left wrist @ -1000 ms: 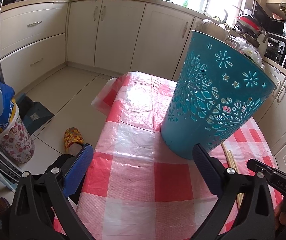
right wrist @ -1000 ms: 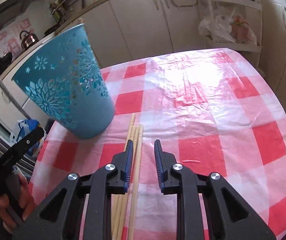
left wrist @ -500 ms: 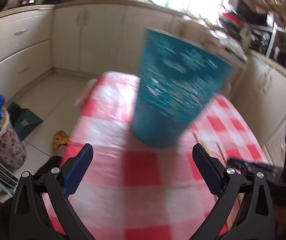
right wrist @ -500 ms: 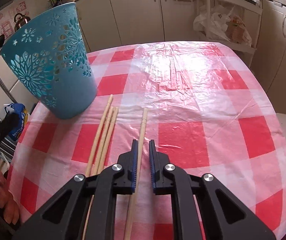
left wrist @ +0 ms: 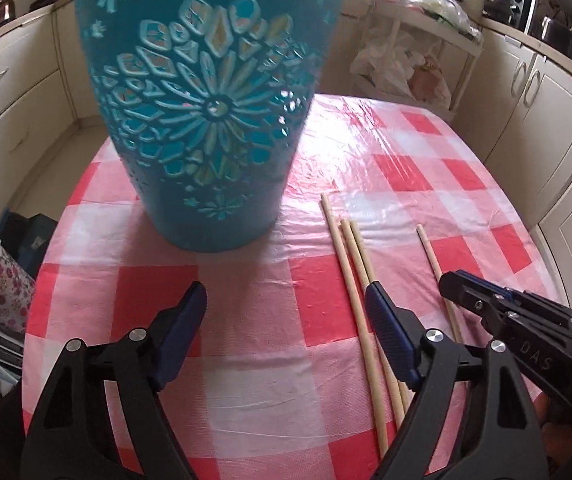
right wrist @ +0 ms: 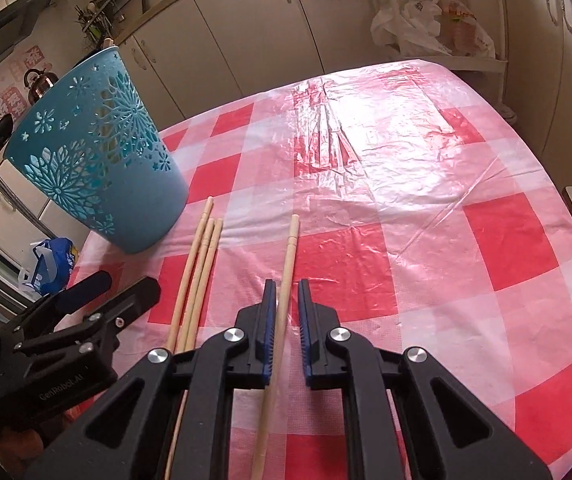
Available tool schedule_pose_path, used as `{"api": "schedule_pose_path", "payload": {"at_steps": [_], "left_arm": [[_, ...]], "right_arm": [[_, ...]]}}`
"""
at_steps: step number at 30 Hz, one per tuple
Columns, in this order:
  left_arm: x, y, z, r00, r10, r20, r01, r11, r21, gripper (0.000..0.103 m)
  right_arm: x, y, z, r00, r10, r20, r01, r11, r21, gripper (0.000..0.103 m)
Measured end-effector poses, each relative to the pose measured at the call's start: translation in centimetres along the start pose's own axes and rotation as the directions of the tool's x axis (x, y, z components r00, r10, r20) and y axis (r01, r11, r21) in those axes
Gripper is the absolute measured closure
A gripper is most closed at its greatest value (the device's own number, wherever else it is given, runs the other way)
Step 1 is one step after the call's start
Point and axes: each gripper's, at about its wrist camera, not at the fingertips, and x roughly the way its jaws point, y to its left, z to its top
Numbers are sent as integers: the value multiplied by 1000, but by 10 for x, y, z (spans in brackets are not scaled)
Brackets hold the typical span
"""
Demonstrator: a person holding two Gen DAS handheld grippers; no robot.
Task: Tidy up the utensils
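1. I am straddling the lone chopstick (right wrist: 288, 264) with my right gripper (right wrist: 284, 312), jaws narrow but not quite touching it, so one squeeze should pick it up alone.
2. I am holding my left gripper (left wrist: 286, 320) wide and empty before the teal basket (left wrist: 205, 120), probably ready to steady it.
3. The three other chopsticks (right wrist: 199, 264) are lying together on the checked tablecloth (right wrist: 426, 240), between the basket and the lone one, waiting.
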Motion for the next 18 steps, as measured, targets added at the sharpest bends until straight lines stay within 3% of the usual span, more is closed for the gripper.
{"api": "schedule_pose_path", "payload": {"at_steps": [6,9,13,15,18], "left_arm": [[9,-16,-4,997,67,-36,-65,996,62,36],[8,-21,-5,995,92,-35,-88,991,98,51],[3,-27,-7,997,72,-36,-65,983,171,91],[-2,-26,-13,995,87,-40,-77,977,198,98],[-19,-5,-25,995,84,-46,-76,986,151,98]], "right_arm": [[-2,-1,-2,1000,11,-1,-11,1000,6,91],[-2,0,-2,1000,7,-1,-7,1000,1,91],[-1,2,-2,1000,2,-2,-2,1000,-10,91],[0,5,-3,1000,5,-5,-5,1000,-23,91],[1,14,-5,1000,7,-18,-8,997,-70,91]]}}
